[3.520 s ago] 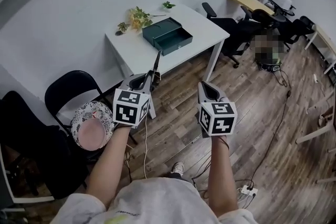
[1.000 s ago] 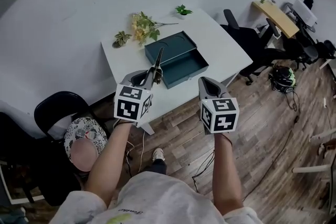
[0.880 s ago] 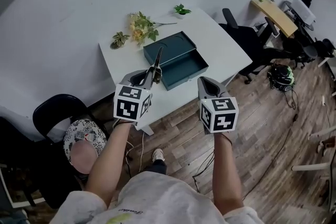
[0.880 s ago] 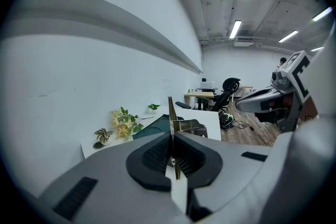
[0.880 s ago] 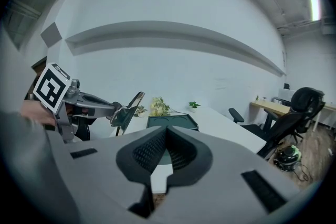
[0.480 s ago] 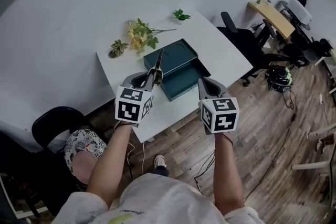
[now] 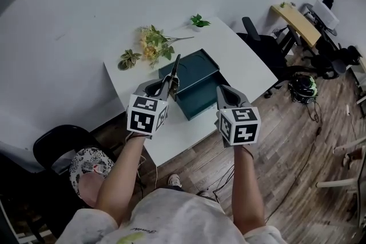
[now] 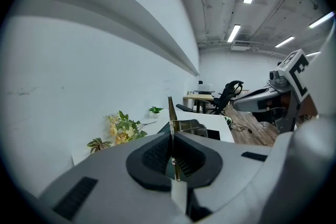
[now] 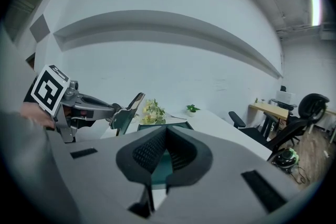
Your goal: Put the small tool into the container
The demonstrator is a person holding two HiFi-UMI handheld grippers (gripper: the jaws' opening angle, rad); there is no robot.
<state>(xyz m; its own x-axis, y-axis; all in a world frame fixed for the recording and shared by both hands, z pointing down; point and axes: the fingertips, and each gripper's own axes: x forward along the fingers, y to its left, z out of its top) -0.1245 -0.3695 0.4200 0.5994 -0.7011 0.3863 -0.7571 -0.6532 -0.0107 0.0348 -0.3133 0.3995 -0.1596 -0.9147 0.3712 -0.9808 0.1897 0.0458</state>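
My left gripper [image 7: 166, 84] is shut on a small flat tool [image 7: 173, 68] whose thin dark blade sticks out past the fingertips. In the left gripper view the tool [image 8: 171, 122] stands edge-on between the pads. It hangs above the near end of a teal box [image 7: 194, 72] with a pulled-out drawer [image 7: 199, 102] on the white table [image 7: 243, 60]. My right gripper [image 7: 222, 91] hovers at the table's near edge, right of the drawer, jaws together and empty. The right gripper view shows its own jaws [image 9: 166, 131], the left gripper [image 9: 111, 109] with the tool [image 9: 128, 110], and the box [image 9: 176, 123].
Yellow artificial flowers [image 7: 151, 44] and a small green plant [image 7: 198, 21] lie at the table's far side by the wall. A black office chair [image 7: 260, 43] stands right of the table. A folding chair [image 7: 60, 143] holds a patterned bundle [image 7: 90, 164] at lower left. Cables cross the wooden floor.
The table and box have slid closer beneath both grippers, which moved forward together from above the floor to above the table's near edge. The left still holds the tool.
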